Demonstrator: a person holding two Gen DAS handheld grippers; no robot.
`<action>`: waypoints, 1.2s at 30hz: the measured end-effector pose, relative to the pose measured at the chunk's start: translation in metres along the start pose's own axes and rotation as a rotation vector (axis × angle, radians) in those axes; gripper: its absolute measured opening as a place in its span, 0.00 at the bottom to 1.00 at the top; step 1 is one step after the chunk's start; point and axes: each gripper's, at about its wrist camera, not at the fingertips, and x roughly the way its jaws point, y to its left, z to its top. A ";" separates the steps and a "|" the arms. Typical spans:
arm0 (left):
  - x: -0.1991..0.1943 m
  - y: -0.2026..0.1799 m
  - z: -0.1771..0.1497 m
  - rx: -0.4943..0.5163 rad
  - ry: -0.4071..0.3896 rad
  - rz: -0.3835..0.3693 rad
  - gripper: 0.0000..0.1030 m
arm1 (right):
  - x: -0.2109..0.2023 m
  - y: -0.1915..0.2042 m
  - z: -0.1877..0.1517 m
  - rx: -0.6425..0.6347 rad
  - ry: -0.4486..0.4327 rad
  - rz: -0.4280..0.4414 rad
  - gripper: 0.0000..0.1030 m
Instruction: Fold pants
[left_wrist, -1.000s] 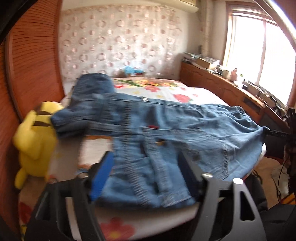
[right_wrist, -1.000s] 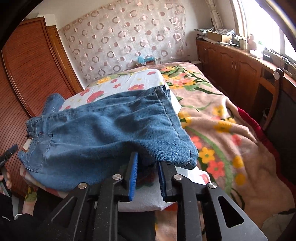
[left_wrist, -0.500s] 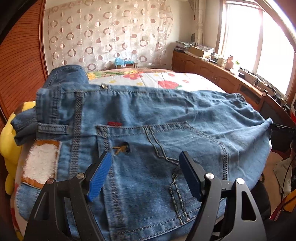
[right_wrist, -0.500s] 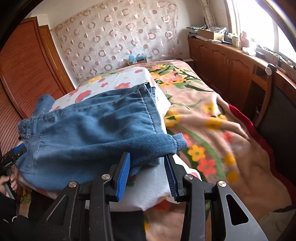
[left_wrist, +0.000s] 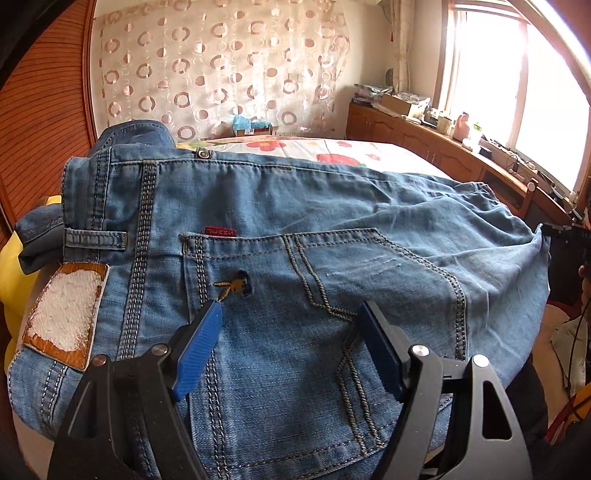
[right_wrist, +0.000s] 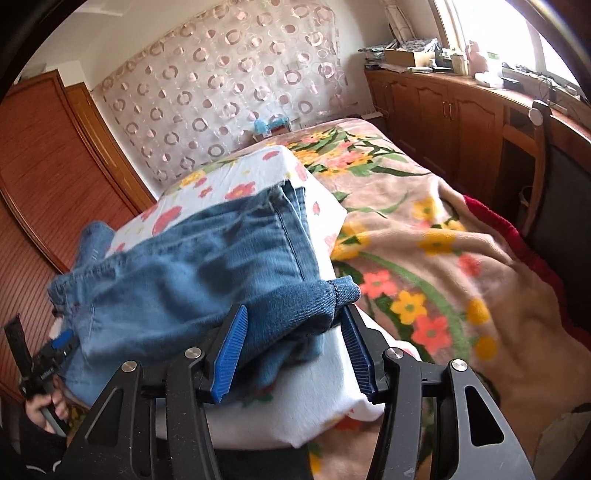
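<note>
Blue denim pants (left_wrist: 332, 236) lie across a white flowered folded quilt (right_wrist: 236, 177) on the bed, folded lengthwise, back pocket and leather waist patch (left_wrist: 64, 310) facing up. My left gripper (left_wrist: 291, 314) is open, its blue pads (left_wrist: 199, 343) just above the back pocket near the waistband. My right gripper (right_wrist: 295, 325) is open wide at the hem end of the pants (right_wrist: 207, 273), with the cuff between its blue pads (right_wrist: 231, 350), loose and ungripped.
A yellow plush toy (left_wrist: 11, 266) sits left of the waistband by the wooden wardrobe (left_wrist: 37, 110). A pink floral blanket (right_wrist: 443, 251) covers the bed on the right. Wooden cabinets (right_wrist: 461, 110) with clutter run under the window. A chair (right_wrist: 539, 155) stands beside the bed.
My left gripper has moved in over the waist and pocket, staying open. My right gripper has opened from nearly shut on the hem to wide open, and the cuff has dropped between its pads.
</note>
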 end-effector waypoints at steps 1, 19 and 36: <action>0.001 0.000 0.000 -0.001 0.000 -0.001 0.75 | 0.001 -0.001 0.001 0.019 -0.003 0.013 0.53; -0.003 0.000 0.004 -0.007 0.018 0.000 0.75 | 0.010 0.021 0.020 -0.032 -0.010 0.006 0.13; -0.071 0.024 0.027 -0.060 -0.132 0.025 0.75 | -0.001 0.206 0.091 -0.342 -0.084 0.380 0.12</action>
